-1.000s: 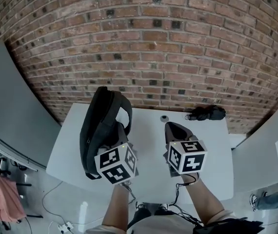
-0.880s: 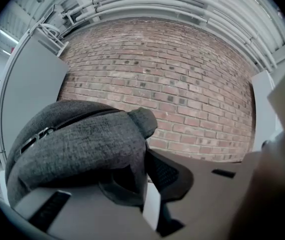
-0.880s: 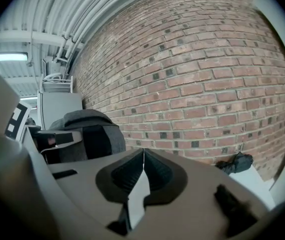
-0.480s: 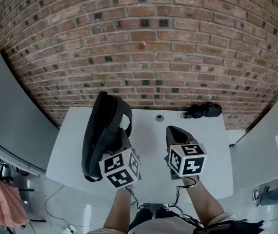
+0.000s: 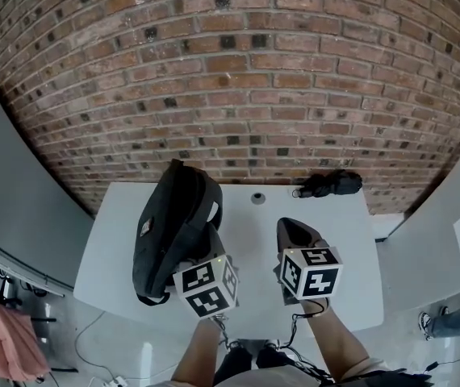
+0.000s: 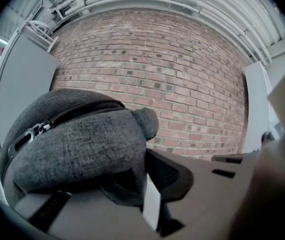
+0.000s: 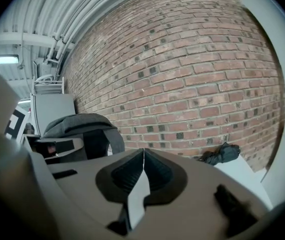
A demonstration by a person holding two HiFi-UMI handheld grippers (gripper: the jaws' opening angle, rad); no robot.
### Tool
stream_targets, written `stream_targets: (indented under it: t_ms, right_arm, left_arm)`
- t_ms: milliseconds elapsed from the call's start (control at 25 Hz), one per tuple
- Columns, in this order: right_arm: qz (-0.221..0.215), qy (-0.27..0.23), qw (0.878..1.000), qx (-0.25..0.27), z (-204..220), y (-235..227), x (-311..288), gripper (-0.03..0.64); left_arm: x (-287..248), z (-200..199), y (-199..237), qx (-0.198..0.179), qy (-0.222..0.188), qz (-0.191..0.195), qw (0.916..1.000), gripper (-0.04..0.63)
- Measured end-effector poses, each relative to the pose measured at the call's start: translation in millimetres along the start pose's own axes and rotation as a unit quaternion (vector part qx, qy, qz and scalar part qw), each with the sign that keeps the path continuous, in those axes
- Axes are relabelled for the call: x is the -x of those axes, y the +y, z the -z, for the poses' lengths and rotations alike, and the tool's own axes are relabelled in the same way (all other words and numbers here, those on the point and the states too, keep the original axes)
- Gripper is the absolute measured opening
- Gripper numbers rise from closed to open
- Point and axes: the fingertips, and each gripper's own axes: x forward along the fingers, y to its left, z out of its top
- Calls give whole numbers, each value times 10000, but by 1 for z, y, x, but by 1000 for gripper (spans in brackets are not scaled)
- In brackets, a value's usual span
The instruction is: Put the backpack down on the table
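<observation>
Left claw (image 6: 145, 153) is pinched down on the backpack (image 5: 173, 224). From the left gripper view the grey fabric bunches right over the tips, and the jaws sit nearly together on a fold of it. Right claw (image 7: 143, 154) has its jaws pressed together with nothing between them, and it hangs over the middle-right of the counter (image 5: 347, 244), well apart from the bag.

The backpack itself is dark grey and stands on its edge over the left half of the white counter, stretching from near the far edge to about the near-left corner. Honestly can't tell whether its full weight is on the counter or whether the claw is carrying some of it. The zipper runs along the top side in the left gripper view.

Other stuff: a crumpled black bundle (image 5: 328, 184) lies at the far-right corner, by the brick wall (image 5: 238, 79). A small round thing (image 5: 257, 198) sits at the middle of the far edge, too tiny to identify.
</observation>
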Motion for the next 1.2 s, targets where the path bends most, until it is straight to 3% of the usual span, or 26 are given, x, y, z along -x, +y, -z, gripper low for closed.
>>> stream_targets:
  t_ms: [520,1200]
  right_arm:
    - [287,56,9992,-270,19,-40,12,31]
    - [632,312,9962,-512,56,-91,22,31]
  left_arm:
    - [-9,44,-40,141,427,310,9985,37]
    - [-27,96,-83,-81,861,402,9954,37]
